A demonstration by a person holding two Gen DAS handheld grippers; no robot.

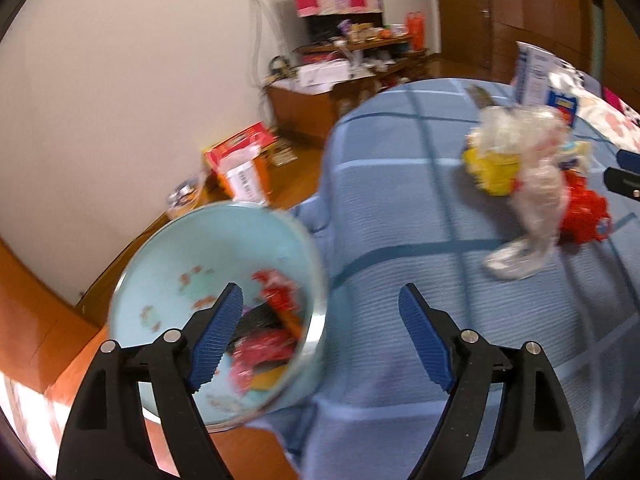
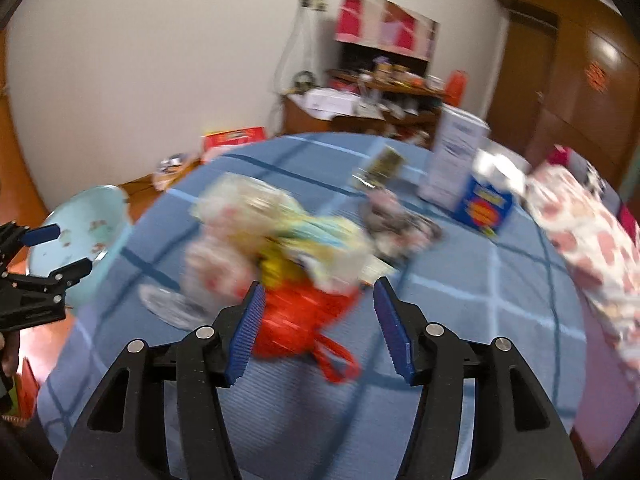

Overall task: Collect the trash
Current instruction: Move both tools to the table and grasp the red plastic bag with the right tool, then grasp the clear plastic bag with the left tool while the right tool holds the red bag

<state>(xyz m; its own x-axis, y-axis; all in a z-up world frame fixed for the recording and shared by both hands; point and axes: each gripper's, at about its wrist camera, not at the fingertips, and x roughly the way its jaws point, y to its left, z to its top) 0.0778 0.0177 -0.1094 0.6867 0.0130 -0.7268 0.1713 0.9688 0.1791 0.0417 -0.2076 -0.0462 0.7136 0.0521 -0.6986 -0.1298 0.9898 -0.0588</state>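
Left gripper (image 1: 320,300): we see the jaws spread wide with nothing between the blue pads; its left finger overlaps the basin in the left wrist view.
Right gripper (image 2: 318,300): jaws apart, no grip; the red bag lies in the gap ahead of the pads, and we cannot tell whether either pad touches it.
Basin (image 1: 168,264): pale blue, beside the bed edge at about 8 o'clock in the left wrist view; it holds red and orange wrappers (image 1: 268,340).
Trash pile (image 2: 280,232): on the blue checked bedcover (image 2: 460,300), blurred; we make out crumpled clear plastic (image 1: 536,200), a yellow piece (image 1: 496,172) and a red bag (image 2: 296,320) touching one another.
Pile position: at about 2 o'clock from the left gripper, at 12 o'clock just ahead of the right gripper.
Boxes: a white carton (image 2: 452,156) and a blue box (image 2: 486,206) stand at 1 o'clock past the pile, well apart from it.
Background: a cluttered wooden cabinet (image 1: 320,100) against the wall at 12 o'clock.
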